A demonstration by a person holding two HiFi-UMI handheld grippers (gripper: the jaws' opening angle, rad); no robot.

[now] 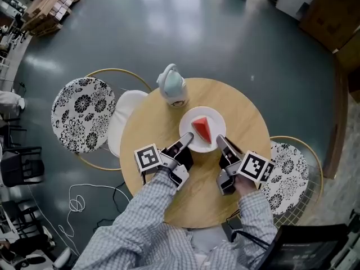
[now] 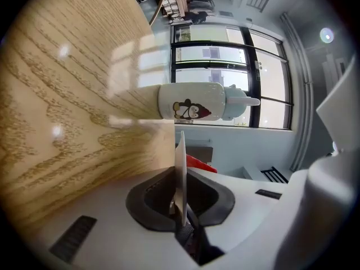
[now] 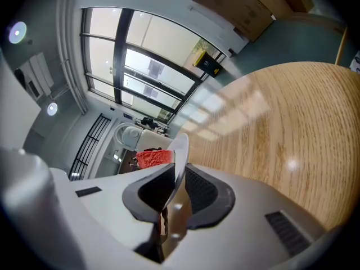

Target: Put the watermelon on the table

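Left claw [image 2: 180, 204] is clamped on the thin white rim of the plate [image 1: 216, 120], pads biting it edge-on, and the right claw [image 3: 171, 198] has the same pinch on the opposite side, so seen from the head view that's a two-point hold at roughly 8 o'clock and 4 o'clock of the plate. Riding in the middle is the watermelon [image 1: 203, 130], a red wedge lying loose on the glaze, nothing pinning it. The plate is over the round wooden bench [image 1: 242, 122], near its centre, though whether its underside is touching the wood I can't tell from here. Handling call: the plate looks stiff and glazed, so slick under the pads and unforgiving if it drops, while the wedge is likely soft, wet and ready to slide the moment the plate tips. So the rim is the place to hold, both sides kept level, never the fruit itself, which would probably bruise or squirt out. Further out, a penguin-printed flask [image 1: 171, 86] stands at 11 o'clock of the plate, close enough to mind, and patterned chair cushions [image 1: 82, 114] sit off the bench at 9 and 4 o'clock
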